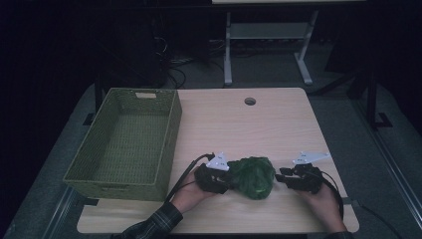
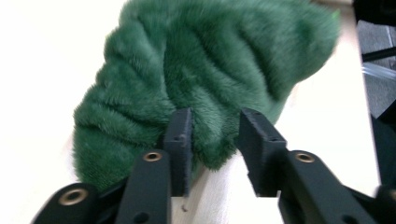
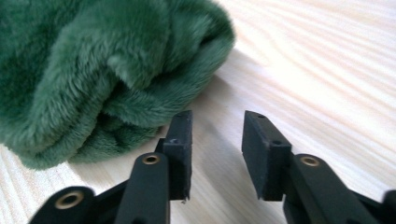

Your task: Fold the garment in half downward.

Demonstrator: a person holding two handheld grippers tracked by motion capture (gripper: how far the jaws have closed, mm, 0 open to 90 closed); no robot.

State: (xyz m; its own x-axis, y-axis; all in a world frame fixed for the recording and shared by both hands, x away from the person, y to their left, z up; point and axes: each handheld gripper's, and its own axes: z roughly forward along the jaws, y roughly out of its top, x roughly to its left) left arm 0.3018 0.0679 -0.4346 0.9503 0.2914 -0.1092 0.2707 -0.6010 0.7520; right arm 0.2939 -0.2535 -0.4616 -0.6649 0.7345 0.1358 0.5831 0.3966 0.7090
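The high view was badly underexposed, with the room behind lost in near black and only the table (image 1: 278,119) dimly lit. Both gripper views were much brighter; the wood was blown out to white in places, and the green fur (image 2: 210,74) was slightly blurred up close.

Green woven basket (image 1: 124,144) on table (image 1: 278,124)

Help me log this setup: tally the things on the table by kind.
Green plush cloth: 1
Green basket: 1
Tools: 2, left and right
Total: 4
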